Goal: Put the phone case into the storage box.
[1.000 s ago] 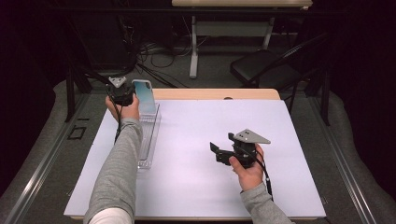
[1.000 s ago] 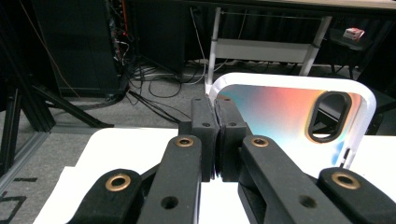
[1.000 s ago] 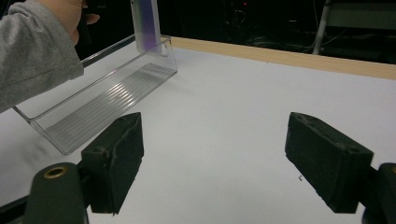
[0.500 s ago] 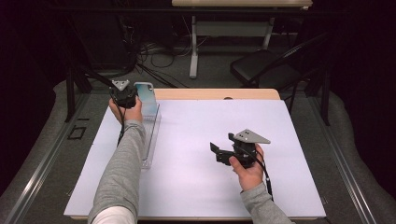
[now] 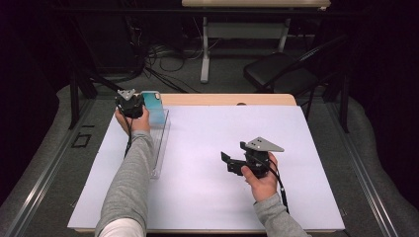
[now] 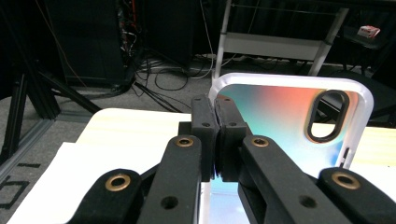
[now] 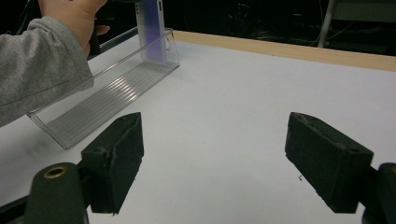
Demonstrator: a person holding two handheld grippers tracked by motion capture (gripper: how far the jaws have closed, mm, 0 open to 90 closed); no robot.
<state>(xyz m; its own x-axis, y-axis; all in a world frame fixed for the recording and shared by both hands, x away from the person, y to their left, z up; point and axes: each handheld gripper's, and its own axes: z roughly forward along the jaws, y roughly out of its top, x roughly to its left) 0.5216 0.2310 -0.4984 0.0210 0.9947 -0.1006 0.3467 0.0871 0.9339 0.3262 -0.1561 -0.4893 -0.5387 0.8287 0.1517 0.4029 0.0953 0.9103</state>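
A phone case [image 6: 289,116] with a white rim and a teal-to-orange back stands upright at the far end of a clear plastic tray [image 5: 160,148]. My left gripper [image 6: 215,109] is shut on the case's left rim, which is pinched between its black pads. From above, the left gripper [image 5: 140,102] sits at the table's far left beside the case [image 5: 154,106]. My right gripper [image 5: 233,152] hovers over the white sheet right of centre. In its own view the right gripper [image 7: 219,154] is open with only bare sheet between its pads, and the case [image 7: 150,28] and tray [image 7: 107,93] are farther off.
A white sheet [image 5: 207,197] covers most of the wooden table [image 5: 232,99]. The long tray lies along the sheet's left side. Behind the table are a black chair [image 5: 276,74], cables on the floor and a white stand [image 5: 205,49].
The left hand has shifted only slightly with the case still in its grip. The right hand has stayed still.
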